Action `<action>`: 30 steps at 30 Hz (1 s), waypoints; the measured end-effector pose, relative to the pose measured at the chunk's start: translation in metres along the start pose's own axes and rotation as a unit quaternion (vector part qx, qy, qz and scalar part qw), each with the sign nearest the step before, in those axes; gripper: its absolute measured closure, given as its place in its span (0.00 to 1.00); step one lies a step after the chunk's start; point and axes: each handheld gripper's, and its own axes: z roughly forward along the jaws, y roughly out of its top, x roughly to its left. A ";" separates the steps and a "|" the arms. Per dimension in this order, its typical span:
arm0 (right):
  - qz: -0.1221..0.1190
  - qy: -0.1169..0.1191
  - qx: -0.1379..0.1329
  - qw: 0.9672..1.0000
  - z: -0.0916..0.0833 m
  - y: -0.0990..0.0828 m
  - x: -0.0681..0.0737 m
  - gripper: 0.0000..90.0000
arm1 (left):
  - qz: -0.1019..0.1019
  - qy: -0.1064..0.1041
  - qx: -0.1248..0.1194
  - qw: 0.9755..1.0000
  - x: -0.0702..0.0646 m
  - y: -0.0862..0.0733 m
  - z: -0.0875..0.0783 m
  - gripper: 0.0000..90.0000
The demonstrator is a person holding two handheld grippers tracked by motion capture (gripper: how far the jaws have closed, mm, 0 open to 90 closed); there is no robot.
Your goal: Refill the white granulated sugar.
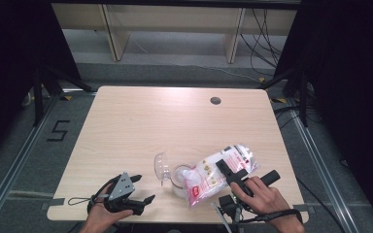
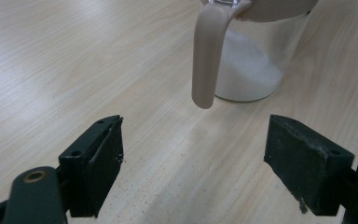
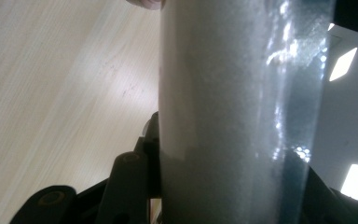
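Even overhead light, dark surroundings

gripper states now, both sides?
Left gripper: open, empty, facing the jar.
Right gripper: closed on the bag, tilted over the jar.

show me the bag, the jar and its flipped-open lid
bag (image 1: 209, 177), high view, white middle of its side
jar (image 2: 251, 65), left gripper view, clear wall over the white powder
lid (image 1: 161, 166), high view, clear dome
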 end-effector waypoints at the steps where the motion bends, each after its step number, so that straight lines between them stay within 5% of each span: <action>1: -0.001 0.005 0.003 1.000 -0.001 0.000 -0.001 0.71 | 0.000 0.000 -0.001 1.000 0.000 0.000 0.000 0.21; 5: 0.014 0.004 0.006 1.000 -0.001 0.000 0.002 0.71 | 0.000 0.000 0.000 1.000 0.000 0.000 0.000 0.21; 30: 0.008 0.006 0.010 1.000 -0.002 -0.002 0.000 0.72 | 0.003 0.000 0.000 1.000 0.000 0.000 0.000 0.21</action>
